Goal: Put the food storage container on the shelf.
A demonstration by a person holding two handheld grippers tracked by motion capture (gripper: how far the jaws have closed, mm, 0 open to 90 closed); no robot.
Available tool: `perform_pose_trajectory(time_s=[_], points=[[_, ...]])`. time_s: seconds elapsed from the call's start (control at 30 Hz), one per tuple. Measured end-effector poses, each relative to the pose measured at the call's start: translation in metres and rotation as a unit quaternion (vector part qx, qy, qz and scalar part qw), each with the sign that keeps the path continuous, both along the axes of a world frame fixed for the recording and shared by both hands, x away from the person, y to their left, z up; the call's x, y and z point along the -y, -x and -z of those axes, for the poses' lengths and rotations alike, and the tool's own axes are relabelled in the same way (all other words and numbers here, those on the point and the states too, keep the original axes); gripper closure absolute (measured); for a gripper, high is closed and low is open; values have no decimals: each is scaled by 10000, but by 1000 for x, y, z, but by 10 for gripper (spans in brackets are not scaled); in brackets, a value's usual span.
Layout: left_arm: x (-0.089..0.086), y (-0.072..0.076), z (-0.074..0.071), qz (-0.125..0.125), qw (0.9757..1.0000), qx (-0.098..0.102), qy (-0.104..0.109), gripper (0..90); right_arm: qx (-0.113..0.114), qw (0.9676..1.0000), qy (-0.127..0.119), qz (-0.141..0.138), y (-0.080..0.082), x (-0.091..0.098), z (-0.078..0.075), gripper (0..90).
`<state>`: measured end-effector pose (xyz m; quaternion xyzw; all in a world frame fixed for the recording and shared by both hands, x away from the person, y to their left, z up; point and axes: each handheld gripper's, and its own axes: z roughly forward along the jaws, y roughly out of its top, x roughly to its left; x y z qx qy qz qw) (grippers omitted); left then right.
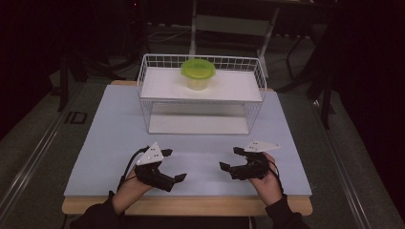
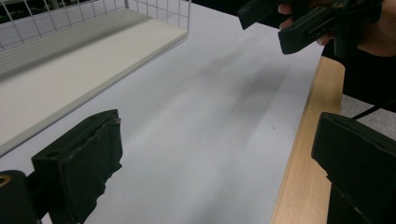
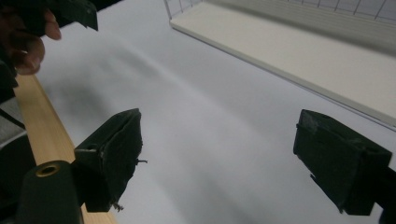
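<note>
Both tools, left tool (image 1: 170, 166) and right tool (image 1: 230, 158), gape wide, empty; lidded container (image 1: 197, 73) could tip off wire rack (image 1: 152, 93) if bumped.

Green-lidded tub (image 1: 197, 74) on the top shelf of a white wire rack (image 1: 143, 86), pale tabletop (image 1: 110, 133), left hand-held gripper (image 1: 174, 165) and right hand-held gripper (image 1: 230, 159) both gaping, facing each other

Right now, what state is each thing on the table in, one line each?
Clear plastic tub with green lid: lid on, upright on the rack's upper shelf.
White wire two-shelf rack: upright, lower shelf bare.
Left gripper: open, holding nothing.
Right gripper: open, holding nothing.
</note>
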<state>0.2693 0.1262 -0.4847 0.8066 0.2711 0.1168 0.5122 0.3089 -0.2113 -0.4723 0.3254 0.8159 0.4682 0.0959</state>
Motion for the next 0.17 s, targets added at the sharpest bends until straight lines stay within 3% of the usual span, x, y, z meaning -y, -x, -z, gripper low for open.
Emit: perform_pose_trajectory(time_s=[0.17], points=[[1,2,4,18,9999,23,-101,24,-10,9999,129,-97,-1,-4,6,150]])
